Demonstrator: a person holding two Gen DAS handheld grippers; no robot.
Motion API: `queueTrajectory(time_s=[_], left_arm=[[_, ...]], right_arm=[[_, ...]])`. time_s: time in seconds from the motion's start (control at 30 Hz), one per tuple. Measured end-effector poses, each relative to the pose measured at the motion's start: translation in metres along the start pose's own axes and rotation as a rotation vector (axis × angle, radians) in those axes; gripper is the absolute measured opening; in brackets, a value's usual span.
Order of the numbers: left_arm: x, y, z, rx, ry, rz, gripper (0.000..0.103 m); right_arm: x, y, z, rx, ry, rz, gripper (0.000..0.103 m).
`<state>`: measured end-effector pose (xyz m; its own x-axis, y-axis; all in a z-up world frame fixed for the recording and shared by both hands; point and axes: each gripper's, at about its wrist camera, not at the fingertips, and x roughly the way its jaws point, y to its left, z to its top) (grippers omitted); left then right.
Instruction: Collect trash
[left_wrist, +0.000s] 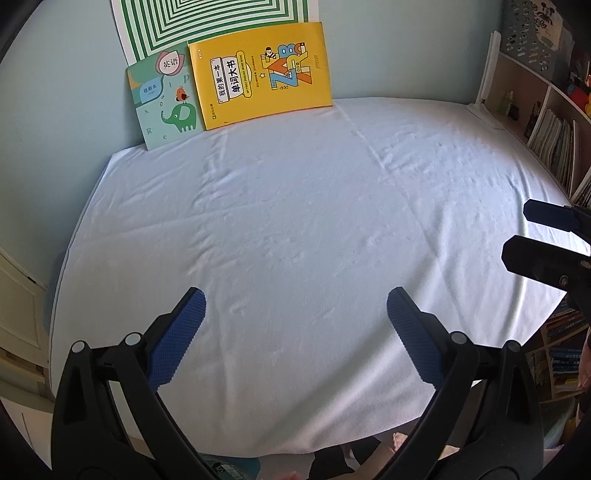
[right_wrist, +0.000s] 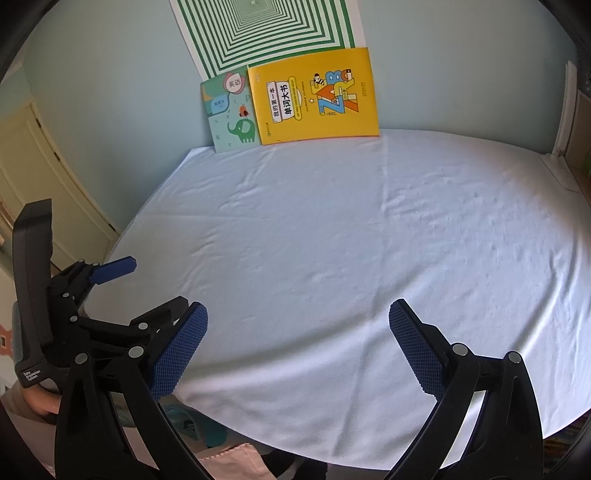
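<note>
No trash shows in either view. My left gripper (left_wrist: 295, 306) is open and empty, held over the near edge of the table with the white cloth (left_wrist: 295, 206). My right gripper (right_wrist: 297, 317) is open and empty too, over the same cloth (right_wrist: 332, 229). The right gripper also shows at the right edge of the left wrist view (left_wrist: 546, 236), and the left gripper at the left of the right wrist view (right_wrist: 122, 284).
A yellow book (left_wrist: 262, 74) and a green booklet with an elephant (left_wrist: 164, 98) lean on the back wall under a green striped poster (left_wrist: 207, 22). A bookshelf (left_wrist: 546, 122) stands at the right. A cream cabinet (right_wrist: 44, 177) is at the left.
</note>
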<state>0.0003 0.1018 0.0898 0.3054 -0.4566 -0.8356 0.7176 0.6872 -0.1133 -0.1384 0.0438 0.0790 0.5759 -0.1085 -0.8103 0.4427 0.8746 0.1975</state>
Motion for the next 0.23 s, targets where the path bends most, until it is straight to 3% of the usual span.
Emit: queueTrajectory(time_s=[0.23], left_arm=[[0.0052,-0.0007,0.0032,-0.008,0.024,0.002,0.096]], right_arm=[[-0.0023,-0.0031,0.0002,0.002,-0.008,-0.002,0.097]])
